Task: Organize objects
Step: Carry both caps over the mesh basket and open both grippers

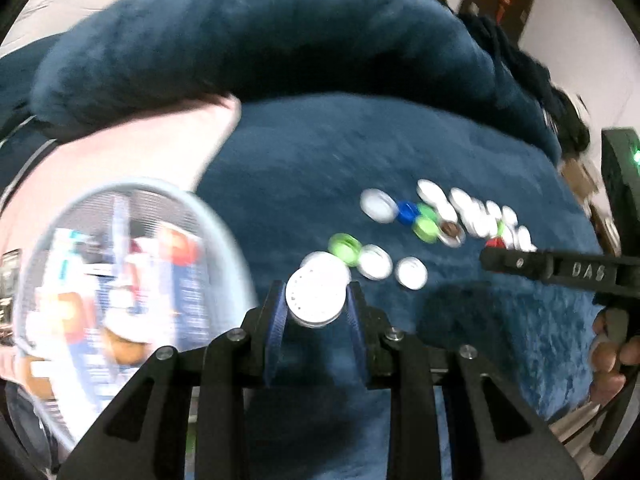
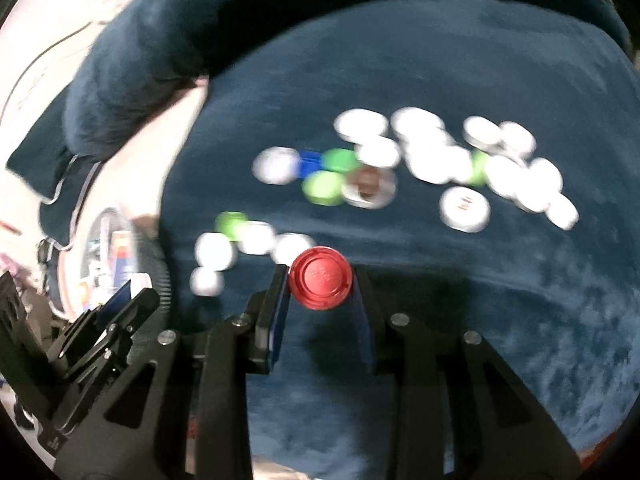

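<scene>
Many bottle caps lie scattered on a dark blue plush blanket [image 1: 300, 152]: several white ones, green ones [image 1: 345, 246], a blue one [image 1: 407, 213] and a brown-centred one [image 1: 452, 232]. My left gripper [image 1: 316, 300] is shut on a white cap [image 1: 316, 294], held above the blanket. My right gripper [image 2: 322, 286] is shut on a red cap [image 2: 322, 282], held above the blanket; it also shows in the left wrist view [image 1: 552, 270] at the right. In the right wrist view the caps [image 2: 420, 160] are blurred.
A clear round container [image 1: 120, 300] with colourful printed items inside stands at the left, on pink fabric [image 1: 132, 148]. A thick rolled fold of blanket [image 1: 260, 40] runs across the back. The left gripper body [image 2: 104, 332] shows at lower left.
</scene>
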A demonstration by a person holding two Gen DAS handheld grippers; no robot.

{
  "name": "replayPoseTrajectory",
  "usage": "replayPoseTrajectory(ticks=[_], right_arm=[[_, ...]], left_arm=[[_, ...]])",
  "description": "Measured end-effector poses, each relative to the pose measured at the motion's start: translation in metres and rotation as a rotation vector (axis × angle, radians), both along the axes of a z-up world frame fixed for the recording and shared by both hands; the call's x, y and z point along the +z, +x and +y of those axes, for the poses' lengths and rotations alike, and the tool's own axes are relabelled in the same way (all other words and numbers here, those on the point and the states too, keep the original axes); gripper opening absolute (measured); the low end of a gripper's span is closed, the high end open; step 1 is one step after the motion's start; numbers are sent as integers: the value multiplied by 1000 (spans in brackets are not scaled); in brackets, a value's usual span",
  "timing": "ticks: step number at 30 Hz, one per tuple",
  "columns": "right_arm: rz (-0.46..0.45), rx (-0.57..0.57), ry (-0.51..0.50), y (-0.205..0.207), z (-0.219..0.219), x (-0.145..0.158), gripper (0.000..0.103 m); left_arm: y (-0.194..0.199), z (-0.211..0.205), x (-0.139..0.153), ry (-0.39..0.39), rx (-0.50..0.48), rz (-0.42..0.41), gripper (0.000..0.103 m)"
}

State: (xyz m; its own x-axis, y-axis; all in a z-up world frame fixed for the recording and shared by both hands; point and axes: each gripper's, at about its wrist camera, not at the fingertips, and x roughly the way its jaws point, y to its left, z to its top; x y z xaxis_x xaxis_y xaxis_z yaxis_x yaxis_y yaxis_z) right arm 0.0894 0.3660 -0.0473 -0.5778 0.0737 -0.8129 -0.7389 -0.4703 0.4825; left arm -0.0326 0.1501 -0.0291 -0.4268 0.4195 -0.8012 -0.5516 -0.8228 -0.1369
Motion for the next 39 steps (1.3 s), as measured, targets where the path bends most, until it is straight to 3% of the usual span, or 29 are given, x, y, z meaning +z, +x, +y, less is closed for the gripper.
replayPoseTrajectory(ticks=[7, 14, 16, 17, 18, 20, 21, 28, 39], right_arm=[[71, 181, 72, -87, -57, 48, 31], [151, 346, 108, -161, -112, 76, 31], [186, 385, 114, -175, -121, 78, 32], [194, 405, 111, -181, -125, 77, 32], [183, 402, 109, -184, -127, 76, 37], [161, 385, 126, -182, -127, 72, 74], [158, 360, 134, -178, -124, 70, 103], [96, 246, 107, -148, -97, 50, 103], [42, 163, 71, -104, -69, 31, 103]], left_arm=[[-30, -114, 34, 59, 237, 29, 30], [-50, -192, 30, 138, 452, -17, 32], [-53, -196, 26, 139, 472, -26, 62], [-54, -197, 24, 134, 482, -31, 90], [-53, -197, 22, 138, 487, -32, 100], [-52, -195, 20, 132, 480, -35, 101], [-50, -194, 19, 117, 476, -37, 102], [-43, -176, 16, -4, 433, 2, 102], [-35, -141, 23, -32, 371, 26, 102]])
